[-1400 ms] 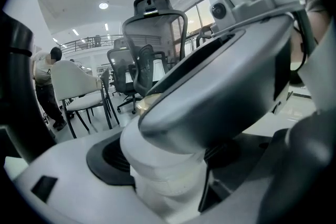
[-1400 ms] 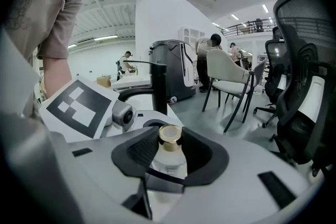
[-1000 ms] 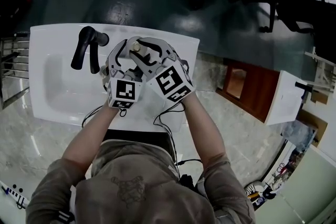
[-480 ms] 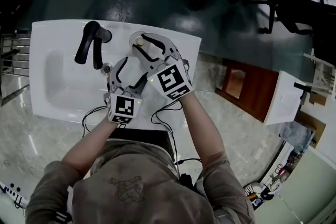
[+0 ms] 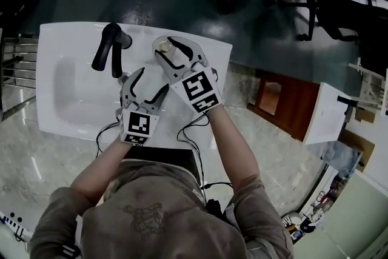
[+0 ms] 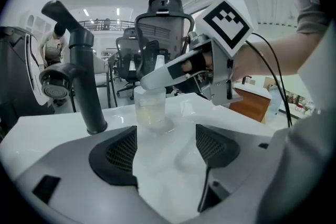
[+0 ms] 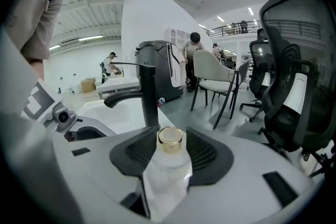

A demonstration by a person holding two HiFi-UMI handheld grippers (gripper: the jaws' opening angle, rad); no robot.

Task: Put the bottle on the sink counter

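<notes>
Right claw (image 7: pixel 171 139): jaws have just been opening and are now sitting loosely either side of the bottle (image 7: pixel 167 173), not pinching it.
Left claw (image 6: pixel 165 149): gaping wide, holding nothing.
Bottle: standing upright on the table (image 5: pixel 221 54), beside the tap (image 5: pixel 109 48).
Handling: probably light, stiff and slippery, so gripping the body under the gold cap is looking safest.

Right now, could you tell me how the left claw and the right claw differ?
The right claw has the gold-capped bottle between its jaws, which have just been opening; the left claw holds nothing. The right claw reaches the sink counter beside the black faucet; the left claw sits nearer the person, apart from the bottle. Both look open.
</notes>
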